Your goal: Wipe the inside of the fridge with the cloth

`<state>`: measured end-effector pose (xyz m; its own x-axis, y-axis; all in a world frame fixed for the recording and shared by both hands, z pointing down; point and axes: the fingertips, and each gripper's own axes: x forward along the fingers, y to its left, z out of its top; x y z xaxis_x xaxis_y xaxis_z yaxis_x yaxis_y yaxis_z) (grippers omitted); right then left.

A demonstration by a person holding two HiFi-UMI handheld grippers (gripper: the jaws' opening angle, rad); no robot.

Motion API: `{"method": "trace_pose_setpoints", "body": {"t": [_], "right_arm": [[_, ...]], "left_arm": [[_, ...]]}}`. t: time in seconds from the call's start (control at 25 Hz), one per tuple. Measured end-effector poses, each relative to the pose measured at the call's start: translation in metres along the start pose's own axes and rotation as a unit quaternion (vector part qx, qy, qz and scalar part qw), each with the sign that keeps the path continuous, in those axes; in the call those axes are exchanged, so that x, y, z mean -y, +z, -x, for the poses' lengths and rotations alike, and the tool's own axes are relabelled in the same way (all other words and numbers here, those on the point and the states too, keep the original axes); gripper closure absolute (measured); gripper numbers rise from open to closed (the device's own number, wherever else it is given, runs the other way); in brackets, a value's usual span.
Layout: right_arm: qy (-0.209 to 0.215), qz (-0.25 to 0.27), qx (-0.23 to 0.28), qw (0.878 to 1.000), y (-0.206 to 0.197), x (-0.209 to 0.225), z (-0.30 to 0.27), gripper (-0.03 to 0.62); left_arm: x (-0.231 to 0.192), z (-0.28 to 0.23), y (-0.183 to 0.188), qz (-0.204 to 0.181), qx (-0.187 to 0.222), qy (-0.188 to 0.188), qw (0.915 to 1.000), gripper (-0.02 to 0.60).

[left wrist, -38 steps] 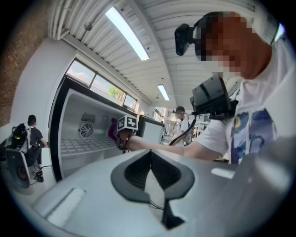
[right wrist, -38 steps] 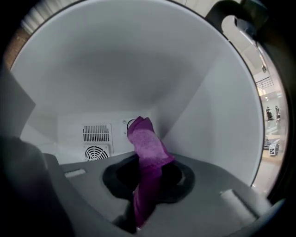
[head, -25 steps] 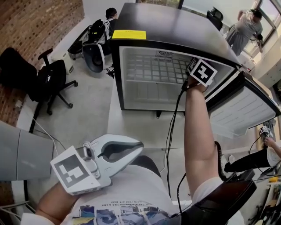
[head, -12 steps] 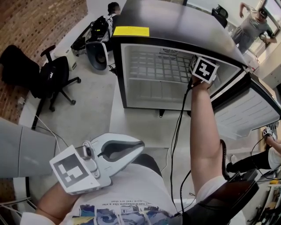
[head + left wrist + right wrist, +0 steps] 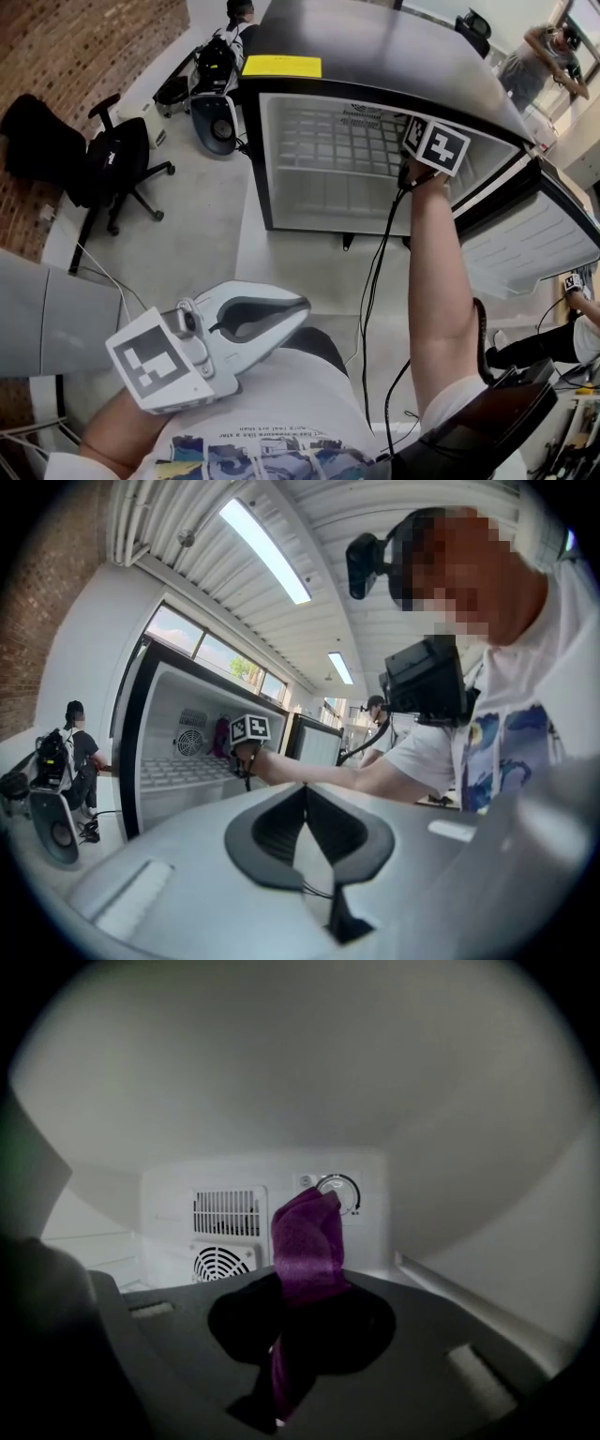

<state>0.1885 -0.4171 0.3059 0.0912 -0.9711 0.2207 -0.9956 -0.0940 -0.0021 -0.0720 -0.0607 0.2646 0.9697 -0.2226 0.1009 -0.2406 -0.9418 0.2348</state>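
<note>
Purple cloth (image 5: 305,1241), fridge (image 5: 375,56) black outside and white inside, yellow label (image 5: 280,67) on its top, white left hand-held gripper (image 5: 302,310) with black pads (image 5: 248,322), black-and-white marker cube (image 5: 437,145), red brick wall (image 5: 84,47)

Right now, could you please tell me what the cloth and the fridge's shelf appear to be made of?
The cloth: soft purple fabric, probably microfibre or terry; matte fuzzy nap, limp folds. The fridge shelf: likely white-coated metal wire; thin open grid, though plastic cannot be ruled out.
</note>
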Motion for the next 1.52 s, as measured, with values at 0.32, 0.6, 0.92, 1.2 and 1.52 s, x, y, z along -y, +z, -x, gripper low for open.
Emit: {"method": "trace_pose_setpoints", "body": {"t": [0.32, 0.6, 0.92, 1.2, 1.52], "right_arm": [[0.062, 0.014, 0.012, 0.998, 0.004, -0.04, 0.002, 0.542], [0.102, 0.021, 0.013, 0.994, 0.006, -0.075, 0.002, 0.542], [0.152, 0.032, 0.011, 0.988, 0.005, -0.125, 0.003, 0.542], [0.194, 0.047, 0.004, 0.98, 0.001, -0.164, 0.001, 0.542], [0.252, 0.06, -0.006, 0.966, -0.004, -0.214, 0.001, 0.542]], "left_arm": [[0.001, 0.007, -0.002, 0.004, 0.001, 0.004, 1.0, 0.574], [0.002, 0.013, -0.002, 0.005, 0.001, 0.009, 0.9999, 0.574], [0.001, 0.021, -0.002, 0.002, 0.002, 0.018, 0.9998, 0.574], [-0.002, 0.031, -0.003, 0.0, 0.002, 0.031, 0.9995, 0.574], [-0.004, 0.04, -0.001, -0.004, 0.0, 0.041, 0.9992, 0.574]]}}
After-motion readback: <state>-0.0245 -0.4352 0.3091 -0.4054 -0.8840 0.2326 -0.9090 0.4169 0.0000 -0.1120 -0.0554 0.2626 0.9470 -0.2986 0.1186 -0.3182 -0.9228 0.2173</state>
